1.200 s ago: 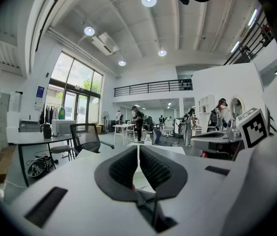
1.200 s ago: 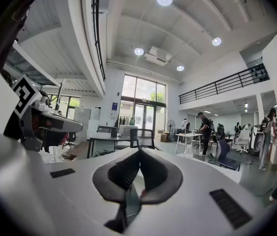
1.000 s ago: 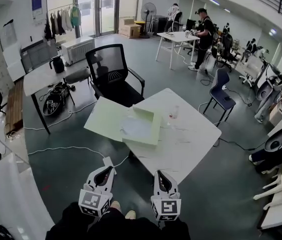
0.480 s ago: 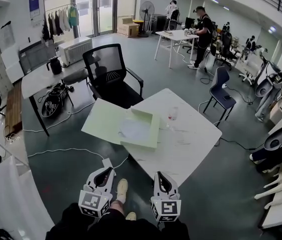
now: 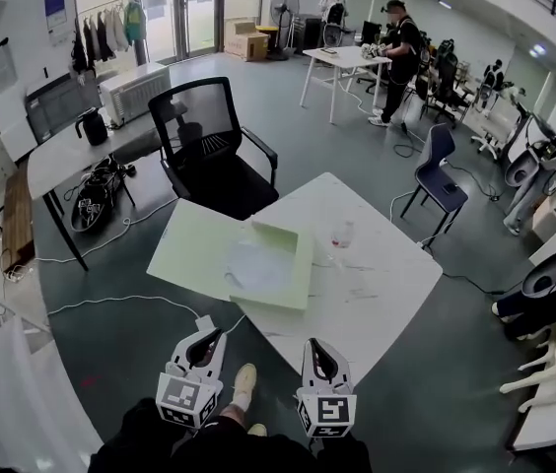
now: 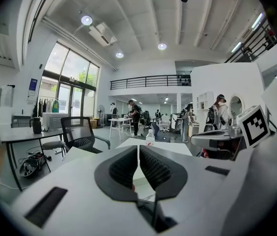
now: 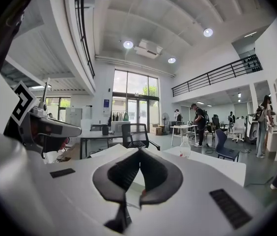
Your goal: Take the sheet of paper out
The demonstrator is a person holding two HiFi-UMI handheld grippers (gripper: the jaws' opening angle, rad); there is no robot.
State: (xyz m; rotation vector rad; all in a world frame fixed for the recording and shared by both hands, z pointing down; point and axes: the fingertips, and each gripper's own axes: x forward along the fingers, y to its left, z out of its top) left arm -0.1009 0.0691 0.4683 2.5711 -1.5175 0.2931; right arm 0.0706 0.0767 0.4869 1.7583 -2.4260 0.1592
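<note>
A light green file box (image 5: 300,267) lies open on the white table (image 5: 386,284), its lid (image 5: 191,239) spread out over the table's left edge. A white sheet of paper (image 5: 256,262) lies flat inside the box. My left gripper (image 5: 211,336) and right gripper (image 5: 313,346) hover side by side short of the table's near edge, pointing at it, apart from the box. Both are shut with nothing between their jaws, as the left gripper (image 6: 138,147) and right gripper (image 7: 139,151) show in their own views.
A small clear bottle (image 5: 342,233) stands on the table right of the box. A black office chair (image 5: 209,146) sits behind the table, a blue chair (image 5: 441,175) to its right. A white cable (image 5: 110,299) runs across the floor at left. People (image 5: 396,47) stand far back.
I have stepped toward the table, so it and the green box look closer. Both grippers came forward with me, still shut and empty. A foot now shows between them.
</note>
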